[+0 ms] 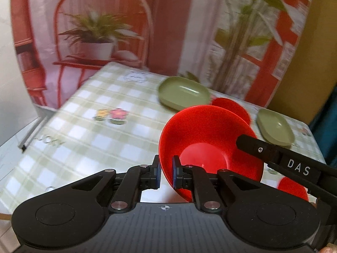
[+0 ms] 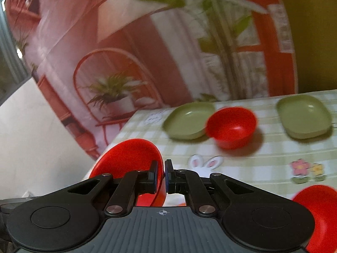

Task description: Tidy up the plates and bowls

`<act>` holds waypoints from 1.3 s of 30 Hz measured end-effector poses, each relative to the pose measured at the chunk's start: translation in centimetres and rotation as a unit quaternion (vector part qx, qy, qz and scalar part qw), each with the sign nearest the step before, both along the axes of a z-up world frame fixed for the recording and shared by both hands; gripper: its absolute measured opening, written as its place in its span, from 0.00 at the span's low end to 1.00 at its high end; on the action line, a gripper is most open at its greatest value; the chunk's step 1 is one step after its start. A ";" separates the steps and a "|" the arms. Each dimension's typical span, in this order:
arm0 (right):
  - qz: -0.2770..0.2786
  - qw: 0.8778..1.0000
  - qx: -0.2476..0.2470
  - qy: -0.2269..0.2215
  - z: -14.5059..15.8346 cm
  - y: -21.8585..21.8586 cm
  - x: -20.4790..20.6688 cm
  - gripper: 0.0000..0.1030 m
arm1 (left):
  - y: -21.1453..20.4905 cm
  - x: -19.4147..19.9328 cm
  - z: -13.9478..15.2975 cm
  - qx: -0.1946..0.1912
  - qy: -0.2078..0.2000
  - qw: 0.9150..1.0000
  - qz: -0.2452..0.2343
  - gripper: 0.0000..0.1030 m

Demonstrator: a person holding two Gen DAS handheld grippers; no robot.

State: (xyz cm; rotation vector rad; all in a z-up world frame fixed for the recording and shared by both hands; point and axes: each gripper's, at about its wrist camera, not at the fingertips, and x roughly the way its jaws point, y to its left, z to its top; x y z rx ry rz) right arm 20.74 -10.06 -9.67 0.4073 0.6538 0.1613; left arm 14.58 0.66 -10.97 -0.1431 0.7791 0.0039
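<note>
A red bowl (image 1: 210, 139) hangs tilted above the table, held at opposite sides of its rim. My left gripper (image 1: 166, 174) is shut on its near left rim. My right gripper (image 1: 244, 142) comes in from the right and grips the far right rim. In the right wrist view the same red bowl (image 2: 126, 158) lies to the left of my right gripper (image 2: 161, 177), whose pads pinch its rim. A second red bowl (image 2: 231, 126) stands on the cloth between two green plates (image 2: 189, 120) (image 2: 303, 118). A third red bowl (image 2: 320, 210) sits near the front right.
The table (image 1: 88, 139) wears a green checked cloth with flower and rabbit prints. Its left edge (image 1: 52, 113) drops off to a pale floor. A printed backdrop (image 1: 105, 31) of red furniture and plants hangs right behind the table. The left part of the cloth holds no dishes.
</note>
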 end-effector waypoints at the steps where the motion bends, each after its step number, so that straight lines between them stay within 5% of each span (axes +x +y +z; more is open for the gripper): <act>1: -0.005 1.000 -0.001 0.000 -0.1 -0.7 -0.3 0.06 | -1.0 0.1 -0.1 0.002 0.001 1.000 -0.007 0.11; 20: -0.120 0.993 0.005 0.020 -2.4 -12.5 -4.7 0.06 | -12.6 2.9 -2.3 0.017 0.023 0.992 -0.123 0.12; 39: -0.166 0.985 -0.001 0.054 -3.9 -16.7 -8.4 0.07 | -17.3 1.1 -4.4 0.012 0.046 0.979 -0.197 0.13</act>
